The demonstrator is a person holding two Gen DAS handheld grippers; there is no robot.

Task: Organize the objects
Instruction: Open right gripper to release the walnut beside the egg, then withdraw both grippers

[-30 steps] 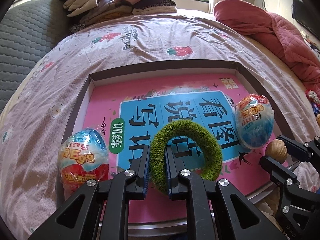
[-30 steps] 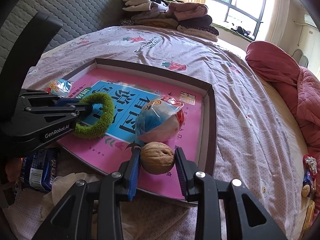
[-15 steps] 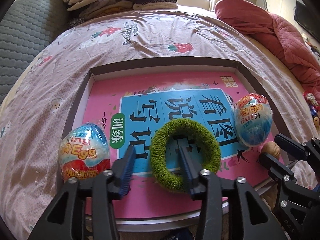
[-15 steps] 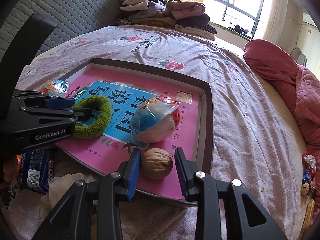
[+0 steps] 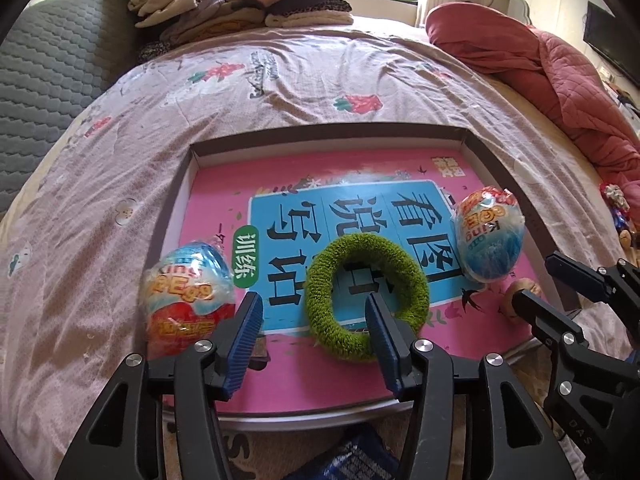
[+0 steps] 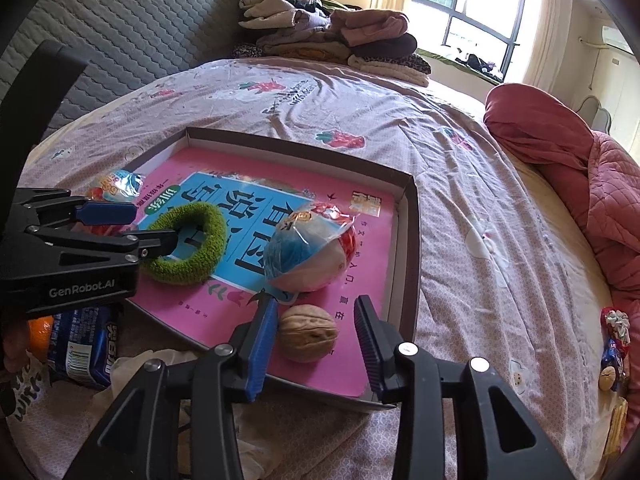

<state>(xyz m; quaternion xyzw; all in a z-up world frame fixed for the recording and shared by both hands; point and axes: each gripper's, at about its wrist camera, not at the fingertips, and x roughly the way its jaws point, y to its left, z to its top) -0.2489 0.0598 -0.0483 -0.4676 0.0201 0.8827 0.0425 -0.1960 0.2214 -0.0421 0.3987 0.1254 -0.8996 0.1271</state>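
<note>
Over the tray (image 6: 412, 216) on the bed, release step: left gripper (image 5: 314, 330) jaws opening around the green ring (image 5: 366, 296), right gripper (image 6: 316, 344) jaws opening off the walnut (image 6: 307, 332); next likely withdraw and fetch loose items.

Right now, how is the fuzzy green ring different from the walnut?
The green ring is fuzzy with a hole; the walnut is solid, brown and wrinkly. The ring is much bigger. One finger of the left gripper stands inside the ring; the walnut sits whole between the right gripper's fingers. Both lie released in the tray.
</note>
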